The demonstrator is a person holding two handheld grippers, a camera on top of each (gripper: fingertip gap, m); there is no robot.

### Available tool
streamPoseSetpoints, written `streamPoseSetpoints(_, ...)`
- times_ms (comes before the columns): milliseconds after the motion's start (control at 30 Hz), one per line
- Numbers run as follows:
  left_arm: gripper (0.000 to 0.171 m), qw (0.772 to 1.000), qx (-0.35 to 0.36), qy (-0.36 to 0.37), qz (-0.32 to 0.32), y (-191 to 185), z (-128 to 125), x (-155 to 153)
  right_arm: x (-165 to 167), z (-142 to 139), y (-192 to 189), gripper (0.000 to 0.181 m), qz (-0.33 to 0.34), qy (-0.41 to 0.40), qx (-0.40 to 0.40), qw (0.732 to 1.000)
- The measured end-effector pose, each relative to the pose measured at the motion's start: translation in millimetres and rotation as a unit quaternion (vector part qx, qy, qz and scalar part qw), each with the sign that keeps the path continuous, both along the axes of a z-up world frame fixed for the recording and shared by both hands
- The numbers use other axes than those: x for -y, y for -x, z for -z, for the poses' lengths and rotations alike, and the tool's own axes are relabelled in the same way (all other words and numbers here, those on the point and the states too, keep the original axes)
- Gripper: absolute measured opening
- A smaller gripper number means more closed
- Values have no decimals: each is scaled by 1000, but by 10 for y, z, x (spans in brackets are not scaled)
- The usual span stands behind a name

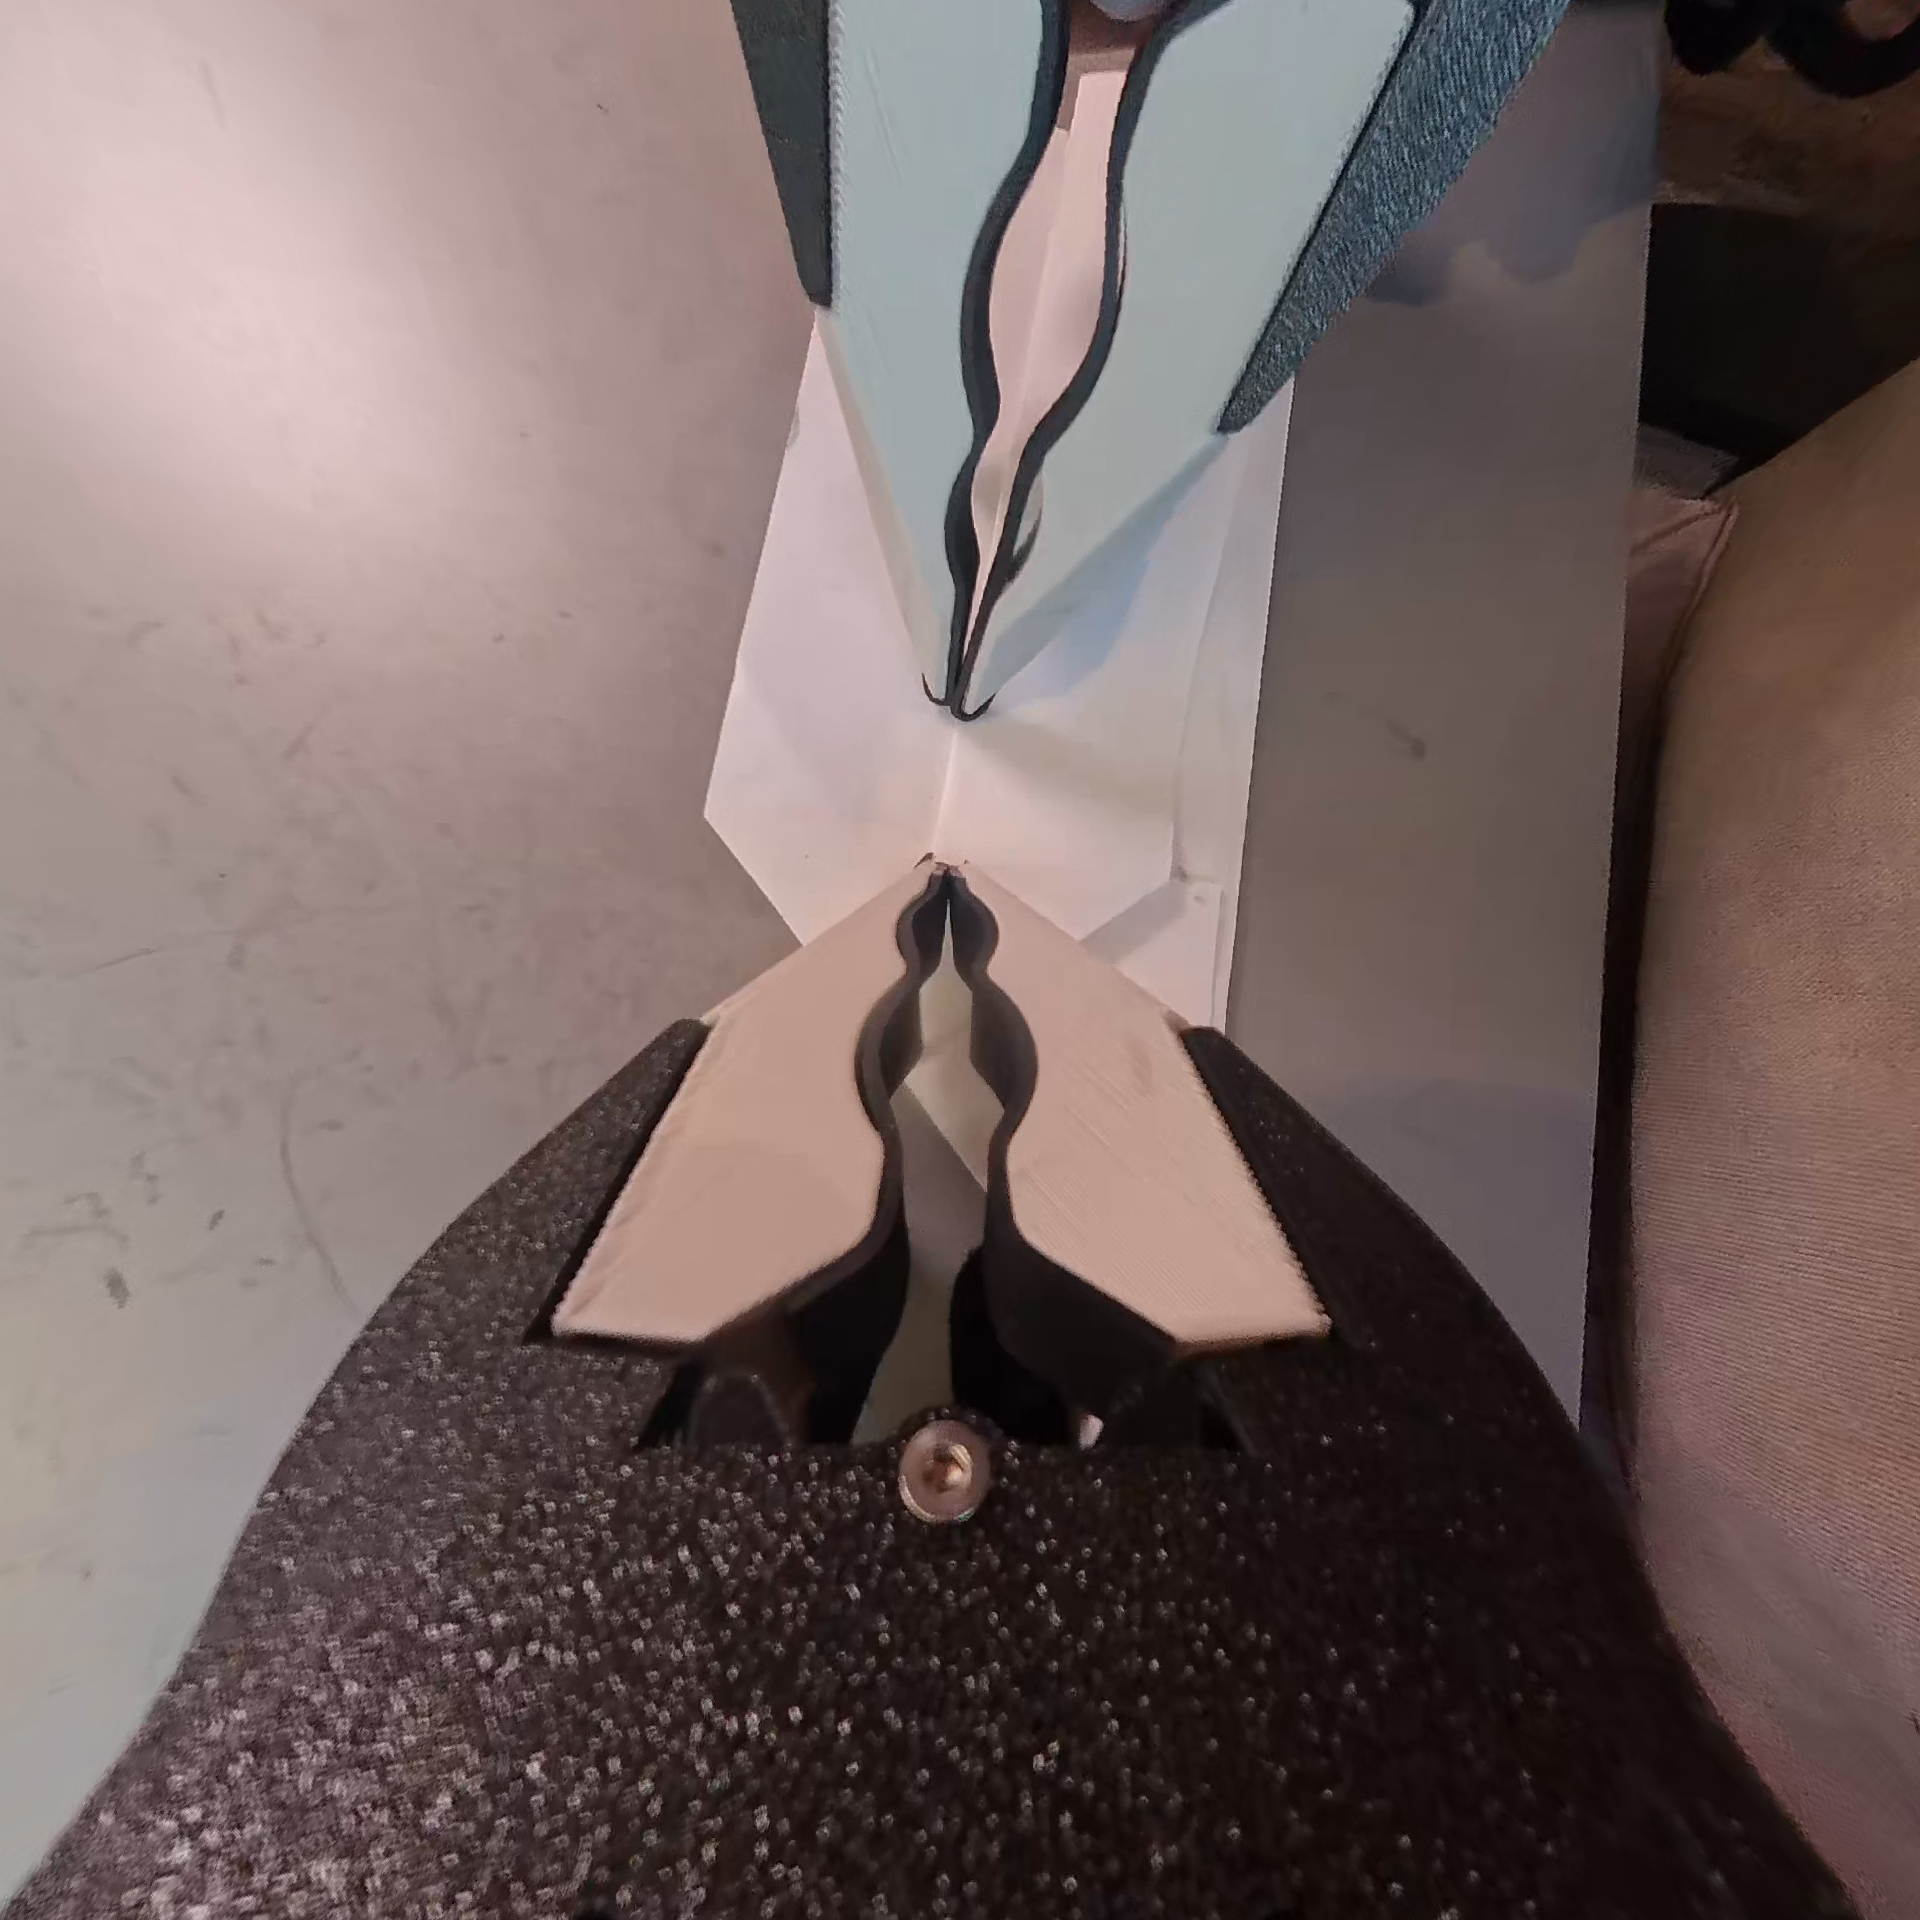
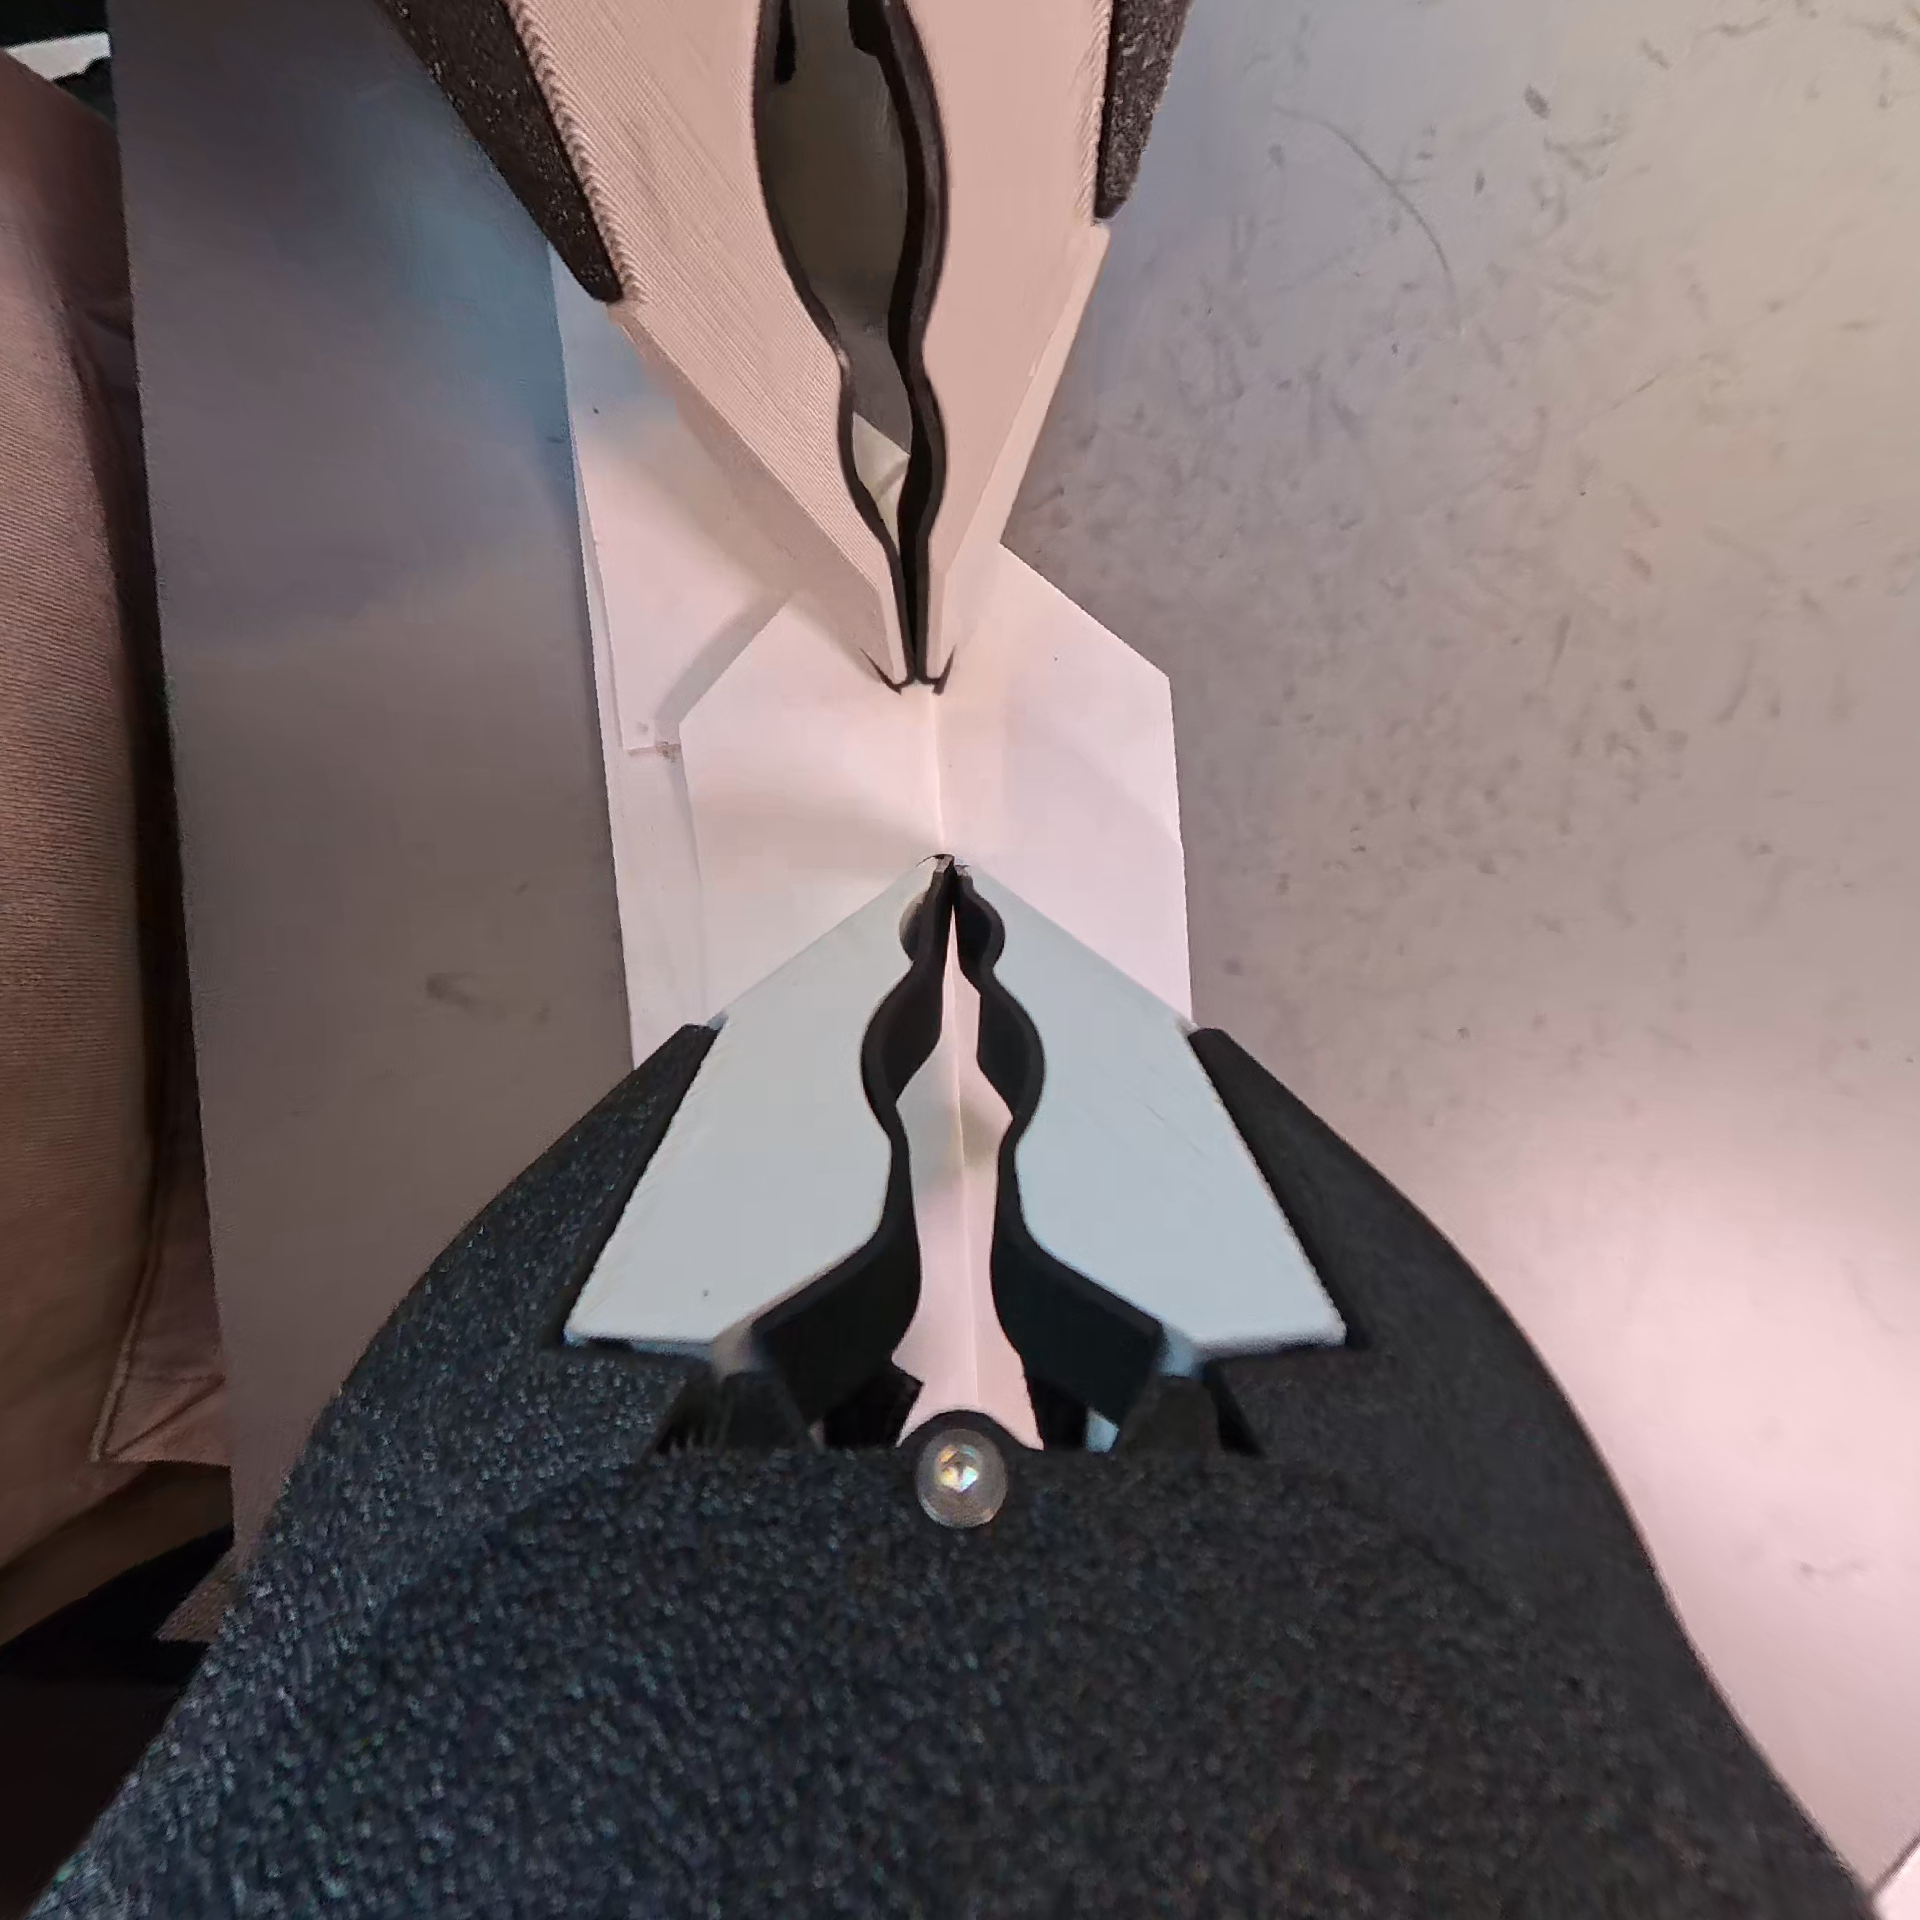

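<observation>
My left gripper (image 1: 948, 881) and right gripper (image 2: 943, 868) face each other tip to tip, both pinched closed on the raised centre crease of a folded white paper (image 1: 852, 769). The paper lies on the worktop (image 1: 364, 623), corners already folded in, beside a grey sheet (image 1: 1455, 623).

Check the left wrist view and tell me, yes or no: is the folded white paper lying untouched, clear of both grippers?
No: the left gripper and right gripper both pinch the raised centre crease of the folded white paper.
</observation>
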State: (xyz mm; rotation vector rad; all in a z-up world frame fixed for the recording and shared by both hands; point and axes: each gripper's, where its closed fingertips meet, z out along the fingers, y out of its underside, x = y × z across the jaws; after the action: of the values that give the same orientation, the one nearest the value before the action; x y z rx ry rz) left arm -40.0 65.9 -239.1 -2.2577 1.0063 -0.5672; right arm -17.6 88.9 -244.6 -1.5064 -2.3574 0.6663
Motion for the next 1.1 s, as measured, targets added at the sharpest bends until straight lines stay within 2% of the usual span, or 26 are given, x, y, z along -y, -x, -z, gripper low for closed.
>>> streamPoseSetpoints(200,0,1000,-16,0,20,-63,50,-24,3,-6,9,0,-25,-27,-8,999)
streamPoseSetpoints(300,0,1000,-12,16,16,-60,52,-21,57,-62,83,0,-21,-2,-26,999)
streamPoseSetpoints(533,0,999,-12,38,23,-56,24,-19,61,8,121,0,-2,8,4,1000)
streamPoseSetpoints(633,0,1000,-14,25,11,4,-12,-91,64,9,121,0,-8,-6,4,1000)
streamPoseSetpoints(733,0,999,-14,35,36,-27,48,-38,65,9,125,0,-11,-3,1,1000)
streamPoseSetpoints(933,0,999,-22,2,45,-25,55,-40,105,-63,196,0,-10,23,-28,999)
streamPoseSetpoints(1100,0,999,-15,1,41,-27,53,-44,125,12,213,0,-19,10,4,1000)
